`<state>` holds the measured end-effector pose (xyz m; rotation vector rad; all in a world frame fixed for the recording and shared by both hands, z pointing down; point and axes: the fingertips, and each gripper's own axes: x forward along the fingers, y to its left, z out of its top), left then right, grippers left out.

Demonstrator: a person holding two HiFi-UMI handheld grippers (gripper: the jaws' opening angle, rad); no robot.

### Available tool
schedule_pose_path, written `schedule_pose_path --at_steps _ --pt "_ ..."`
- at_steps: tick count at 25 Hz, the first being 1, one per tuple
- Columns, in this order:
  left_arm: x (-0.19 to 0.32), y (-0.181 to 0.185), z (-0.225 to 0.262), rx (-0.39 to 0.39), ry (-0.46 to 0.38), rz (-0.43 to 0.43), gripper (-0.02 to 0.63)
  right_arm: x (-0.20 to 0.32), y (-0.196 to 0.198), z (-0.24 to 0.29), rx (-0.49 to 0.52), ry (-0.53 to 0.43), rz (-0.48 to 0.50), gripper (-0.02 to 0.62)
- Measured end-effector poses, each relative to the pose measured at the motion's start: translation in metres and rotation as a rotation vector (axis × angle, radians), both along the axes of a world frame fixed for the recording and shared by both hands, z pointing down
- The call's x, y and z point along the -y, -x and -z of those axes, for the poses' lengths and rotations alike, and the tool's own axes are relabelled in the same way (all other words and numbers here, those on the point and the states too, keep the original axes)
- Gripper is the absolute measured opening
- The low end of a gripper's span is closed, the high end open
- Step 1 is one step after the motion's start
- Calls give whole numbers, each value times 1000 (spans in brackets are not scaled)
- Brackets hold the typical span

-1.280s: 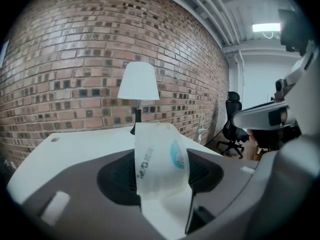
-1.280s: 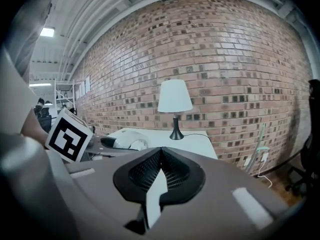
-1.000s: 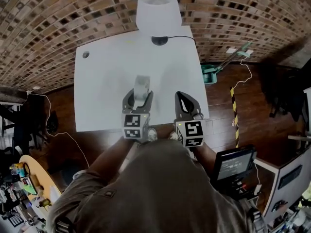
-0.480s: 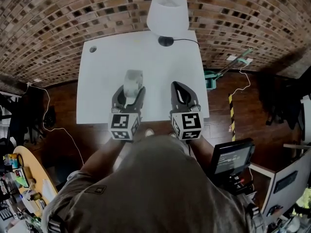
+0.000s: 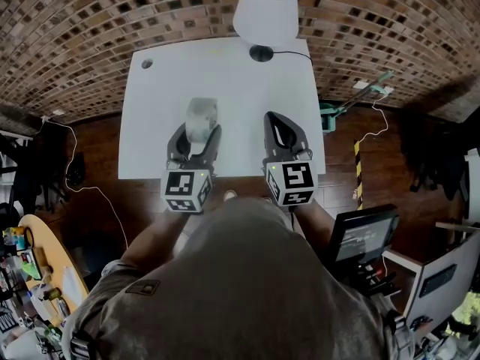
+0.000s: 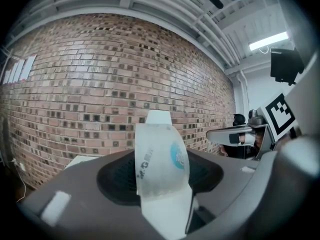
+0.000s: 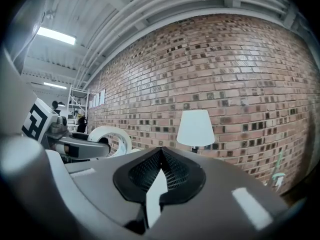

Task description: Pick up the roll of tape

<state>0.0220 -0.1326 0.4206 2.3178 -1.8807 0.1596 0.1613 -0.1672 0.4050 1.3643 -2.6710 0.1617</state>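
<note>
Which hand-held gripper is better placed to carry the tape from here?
Left. The left hand-held gripper is clamped on the roll of tape; the right hand-held gripper is shut and empty beside it.

Dark lettering [image 6: 144, 165] and a blue round logo [image 6: 177, 155] mark the roll of tape [image 6: 161, 184], both too blurred to read; no other text is legible.

1. My left tool [image 6: 161, 178] clamps the roll of tape [image 6: 160, 151] edge-on, a jaw pressing on each side.
2. The roll stands upright and bears a blue mark.
3. My right tool [image 6: 227, 135] shows at the right.
4. A brick wall [image 6: 90, 84] fills the background.
5. A corner of the white surface [image 6: 80, 160] lies low at left.
</note>
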Motion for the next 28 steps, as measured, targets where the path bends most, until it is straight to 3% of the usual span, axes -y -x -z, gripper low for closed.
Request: schedule_pose_path --at_steps 28 --pt "1 -7 -7 -10 11 -14 244 -2 -3 -9 -14 18 -2 9"
